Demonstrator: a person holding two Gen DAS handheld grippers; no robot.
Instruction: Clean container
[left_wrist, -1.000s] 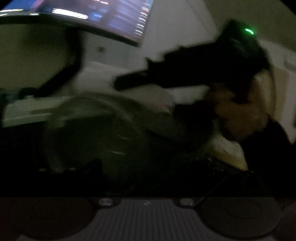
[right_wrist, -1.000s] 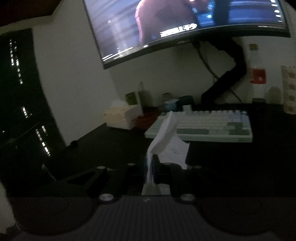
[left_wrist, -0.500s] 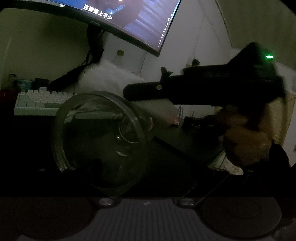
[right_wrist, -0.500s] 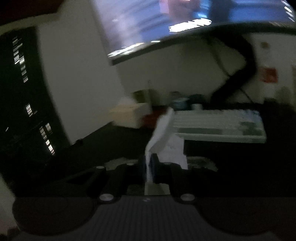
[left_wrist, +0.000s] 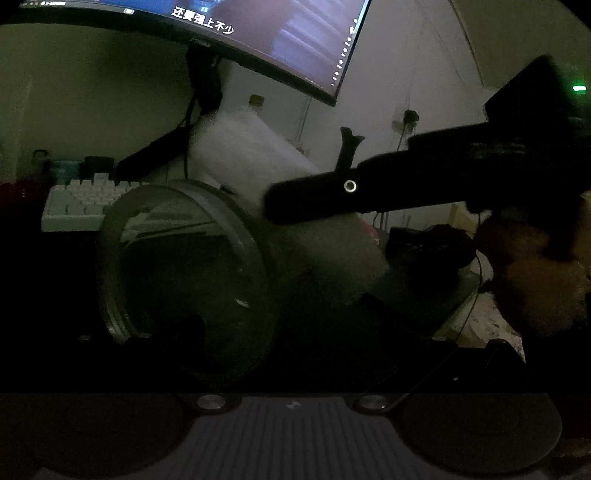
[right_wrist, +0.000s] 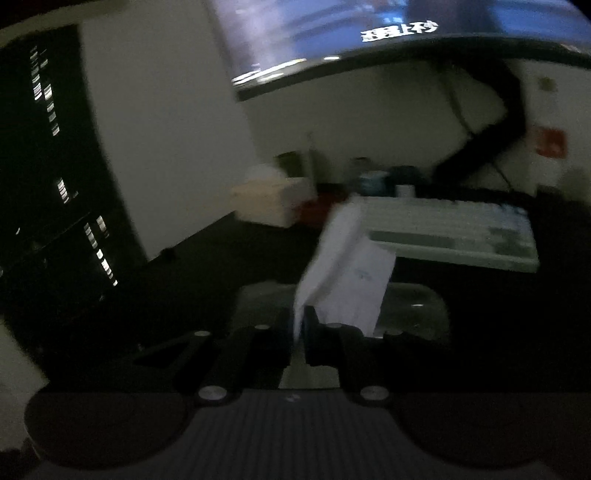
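Observation:
A clear round container (left_wrist: 184, 273) lies on its side in the left wrist view, mouth toward the right. My left gripper (left_wrist: 166, 336) holds it by the lower rim; its dark fingers barely show. My right gripper (left_wrist: 273, 206) reaches in from the right, level with the container's upper rim. It is shut on a white tissue (left_wrist: 251, 158) that hangs over and behind the rim. In the right wrist view the right gripper (right_wrist: 301, 325) pinches that tissue (right_wrist: 343, 273). The container (right_wrist: 417, 310) shows just beyond and below it.
The room is dark, with a black desk. A white keyboard (right_wrist: 454, 236) lies behind the container under a lit curved monitor (left_wrist: 280, 40) on a black arm. A tissue box (right_wrist: 273, 199) and small cups stand at the back. A person's hand (left_wrist: 532, 280) holds the right gripper.
The right gripper and its tissue have moved closer to the container, whose rim now shows under the tissue in the right wrist view. The container has stayed in the left gripper.

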